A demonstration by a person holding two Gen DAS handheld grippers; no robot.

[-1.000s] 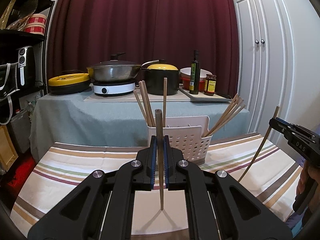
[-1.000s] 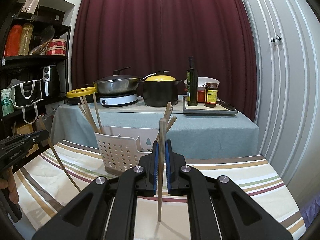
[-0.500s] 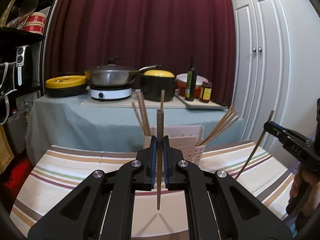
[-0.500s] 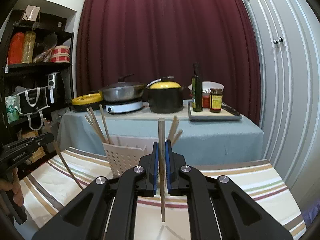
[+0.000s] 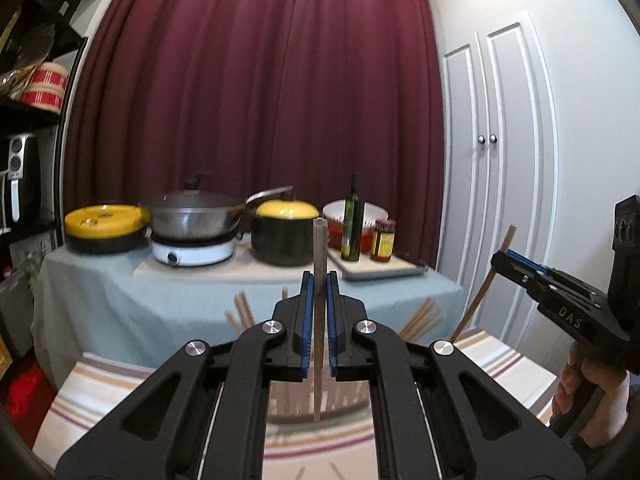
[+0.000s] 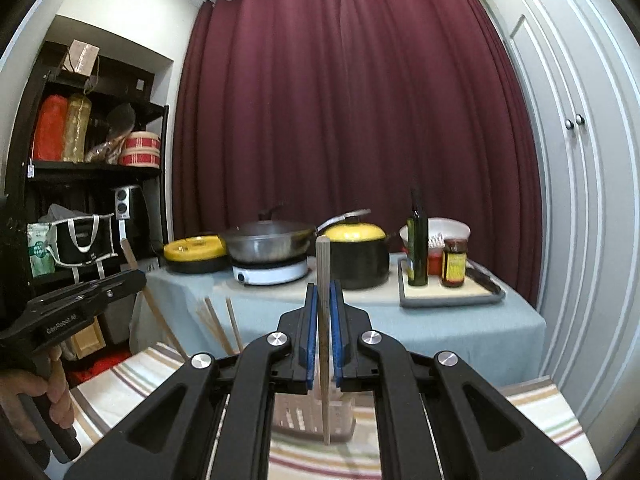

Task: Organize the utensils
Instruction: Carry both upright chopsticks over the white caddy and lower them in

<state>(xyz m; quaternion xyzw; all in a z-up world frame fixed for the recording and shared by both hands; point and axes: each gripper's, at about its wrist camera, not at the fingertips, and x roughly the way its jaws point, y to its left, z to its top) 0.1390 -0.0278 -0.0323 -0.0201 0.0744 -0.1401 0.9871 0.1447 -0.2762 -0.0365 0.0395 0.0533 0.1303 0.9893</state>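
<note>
Each black two-finger gripper, left gripper (image 5: 319, 312) and right gripper (image 6: 323, 320), is clamped on one upright wooden chopstick (image 5: 319, 264); the white perforated plastic holder (image 6: 308, 416) sits directly below them.

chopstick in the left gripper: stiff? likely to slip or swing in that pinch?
Probably stiff: the chopstick stays straight above and below the left gripper. It looks thin and wooden, so likely light. Held near mid-length between narrow blue pads, it could pivot or slide if bumped on the utensil basket.
</note>
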